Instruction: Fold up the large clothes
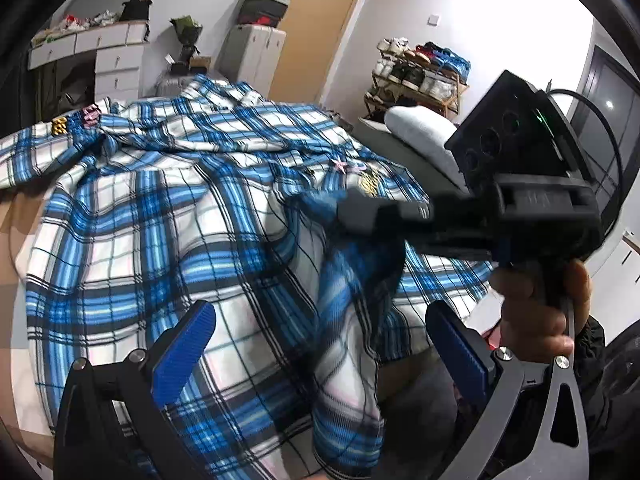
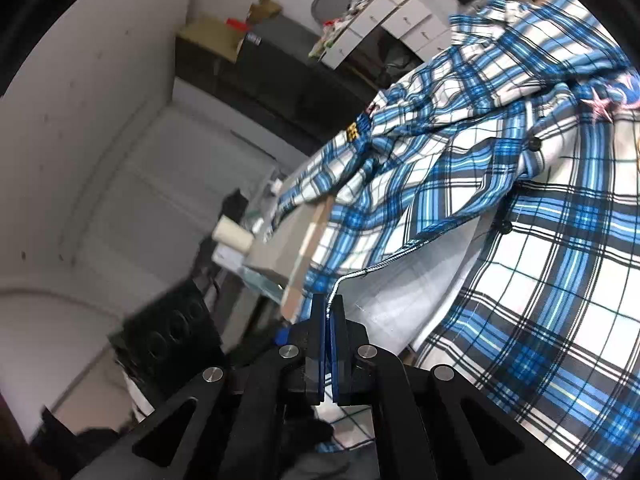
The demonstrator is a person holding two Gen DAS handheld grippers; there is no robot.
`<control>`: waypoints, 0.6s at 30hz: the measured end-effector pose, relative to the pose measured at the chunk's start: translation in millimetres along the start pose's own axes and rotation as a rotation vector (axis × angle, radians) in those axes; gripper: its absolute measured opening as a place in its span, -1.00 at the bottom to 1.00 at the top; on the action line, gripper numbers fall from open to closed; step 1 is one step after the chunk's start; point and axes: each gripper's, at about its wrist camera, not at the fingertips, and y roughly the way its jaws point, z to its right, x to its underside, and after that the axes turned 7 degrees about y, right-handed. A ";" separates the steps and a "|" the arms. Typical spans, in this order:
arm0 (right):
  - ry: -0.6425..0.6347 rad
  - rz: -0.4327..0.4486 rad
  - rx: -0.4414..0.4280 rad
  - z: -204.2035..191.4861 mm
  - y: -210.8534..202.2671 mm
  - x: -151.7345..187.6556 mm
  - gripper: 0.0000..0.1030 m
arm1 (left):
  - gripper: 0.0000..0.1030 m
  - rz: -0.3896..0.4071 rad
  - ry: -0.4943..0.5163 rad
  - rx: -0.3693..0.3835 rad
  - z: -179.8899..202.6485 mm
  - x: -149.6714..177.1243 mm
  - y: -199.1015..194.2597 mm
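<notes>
A large blue-and-white plaid shirt point(image 1: 168, 216) lies rumpled over a wooden table point(image 2: 308, 248), with its buttoned front and pink star patches point(image 2: 600, 106) showing. My left gripper point(image 1: 320, 310) is open just above the shirt's near part, its blue pads point(image 1: 188, 352) wide apart and the cloth under them not pinched. My right gripper point(image 2: 329, 314) is shut on the shirt's stitched edge, which it lifts off the table. In the left wrist view the right gripper point(image 1: 352, 210) is blurred, held by a hand point(image 1: 540, 304), with a fold of the shirt hanging from its tip.
Behind the table stand white drawers point(image 1: 112, 64), a grey cabinet with boxes point(image 1: 256, 48) and a shoe rack point(image 1: 420, 76). A grey cushion point(image 1: 420, 132) lies at the right. A dark cabinet point(image 2: 280, 64) and a pale roll point(image 2: 232, 236) sit left of the table.
</notes>
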 end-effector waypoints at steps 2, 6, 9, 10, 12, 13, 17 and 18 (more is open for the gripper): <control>0.042 0.023 -0.009 3.9 -3.6 -3.6 -0.97 | 0.98 -0.022 0.046 0.014 10.3 1.3 1.1; 0.070 0.040 0.131 13.4 -3.8 -8.7 -0.91 | 0.98 -0.021 0.271 -0.068 41.4 6.9 0.8; 0.056 0.001 0.383 21.2 -0.1 -9.3 -0.45 | 0.98 -0.032 0.339 -0.094 48.4 11.2 3.5; 0.071 -0.033 0.397 26.1 -0.5 -8.7 -0.35 | 0.98 -0.040 0.333 -0.084 46.0 11.4 4.2; 0.083 -0.075 0.364 32.5 -5.9 -4.0 -0.27 | 0.98 -0.046 0.314 -0.071 39.0 10.1 4.1; 0.076 -0.081 0.346 33.7 -10.3 -1.3 -0.25 | 0.98 -0.043 0.305 -0.074 35.3 9.6 2.8; 0.013 -0.110 0.233 33.2 -27.3 19.3 -0.10 | 0.98 -0.024 0.258 -0.063 21.0 2.3 -3.2; 0.002 -0.120 0.202 32.6 -28.6 21.9 -0.10 | 0.98 -0.016 0.245 -0.059 18.1 0.9 -5.0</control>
